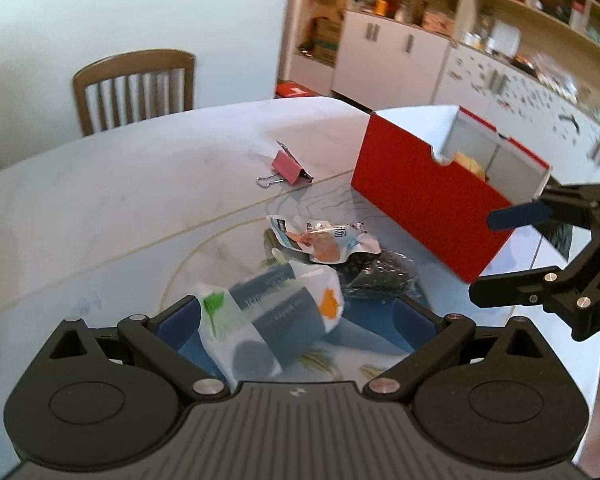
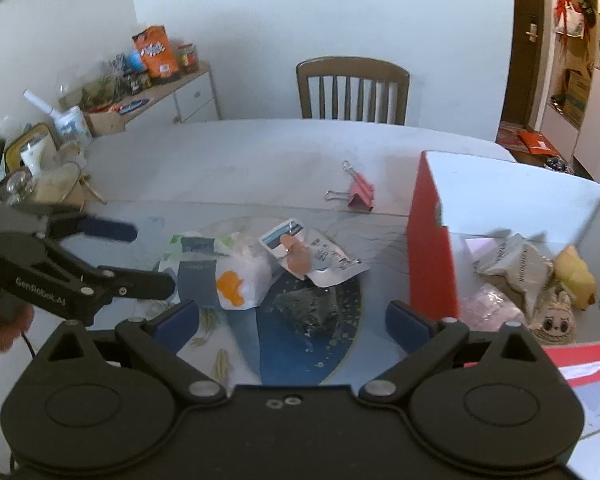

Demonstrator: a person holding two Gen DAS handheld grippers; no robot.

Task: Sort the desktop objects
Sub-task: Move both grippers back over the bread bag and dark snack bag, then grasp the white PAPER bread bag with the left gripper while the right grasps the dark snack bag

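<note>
Left fingers: while my left gripper hovers spread, a white-and-grey packet lies between them.
Right fingers: my right gripper gapes beside the red box.

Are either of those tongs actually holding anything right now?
No. Both the left tongs and right tongs are open; the white packet lies between the left ones, ungripped.

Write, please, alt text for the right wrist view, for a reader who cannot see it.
The open right gripper hangs over a table with a white, grey and orange packet, a torn wrapper and a pink binder clip. At right, an open red box holds soft toys and wrappers. The left gripper, also open, reaches in from the left.
</note>
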